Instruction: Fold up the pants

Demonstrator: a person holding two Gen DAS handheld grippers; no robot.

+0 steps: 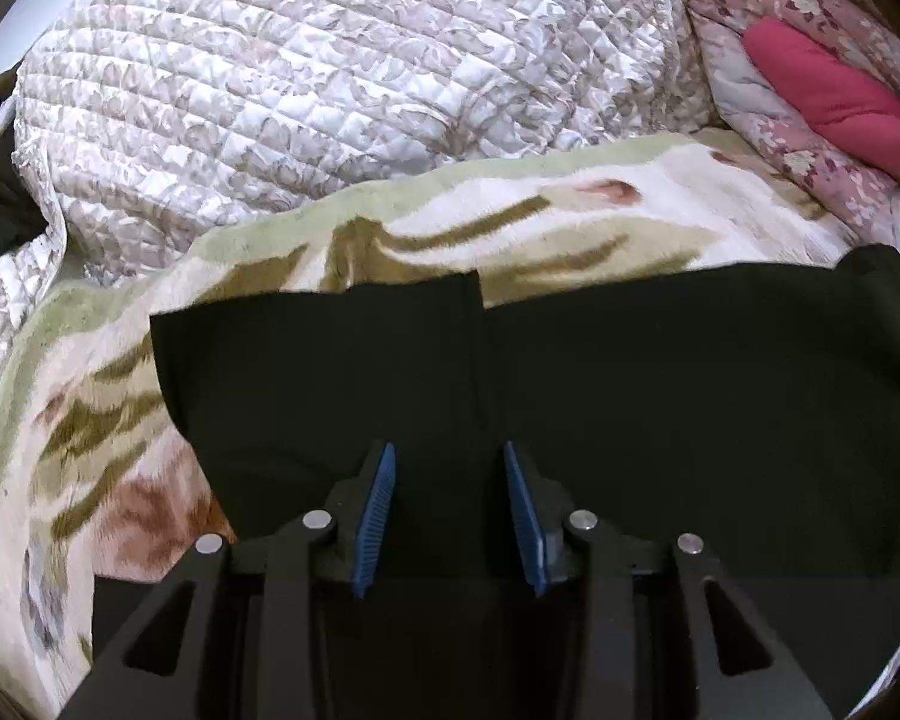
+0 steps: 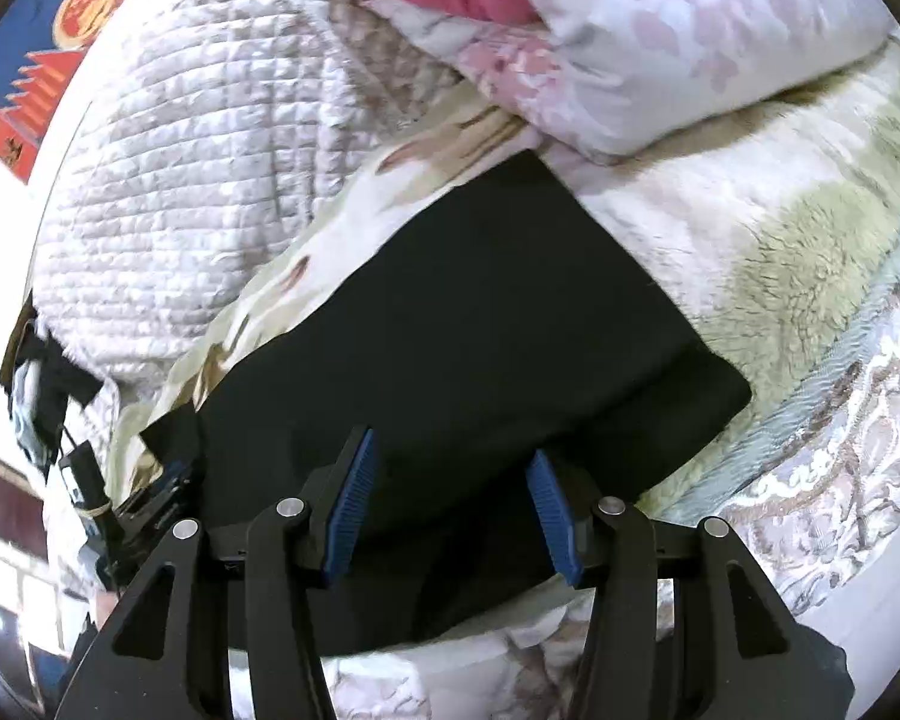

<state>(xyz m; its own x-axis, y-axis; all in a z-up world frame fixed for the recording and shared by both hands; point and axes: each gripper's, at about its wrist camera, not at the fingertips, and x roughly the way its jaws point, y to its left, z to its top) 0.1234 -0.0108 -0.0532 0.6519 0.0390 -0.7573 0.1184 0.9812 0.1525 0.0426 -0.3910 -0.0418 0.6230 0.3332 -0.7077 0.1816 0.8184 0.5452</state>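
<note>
Fuzzy blanket [image 1: 510, 204] w/ quilted cover behind; flat black pants [image 1: 630, 372] folded; left gripper [image 1: 450, 450] & right gripper [image 2: 453, 441] released.

The black pants [image 2: 462, 324] lie folded flat on a fleecy cream-and-green blanket [image 2: 768, 252]; the right gripper [image 2: 453, 480] hangs over their near edge, blue pads [image 2: 351, 516] apart, nothing between them; a quilted white cover [image 2: 198, 180] lies beyond; the other gripper [image 2: 156, 492] shows at left.

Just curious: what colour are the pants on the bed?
Black, plain; the pants show best in the left wrist view.
</note>
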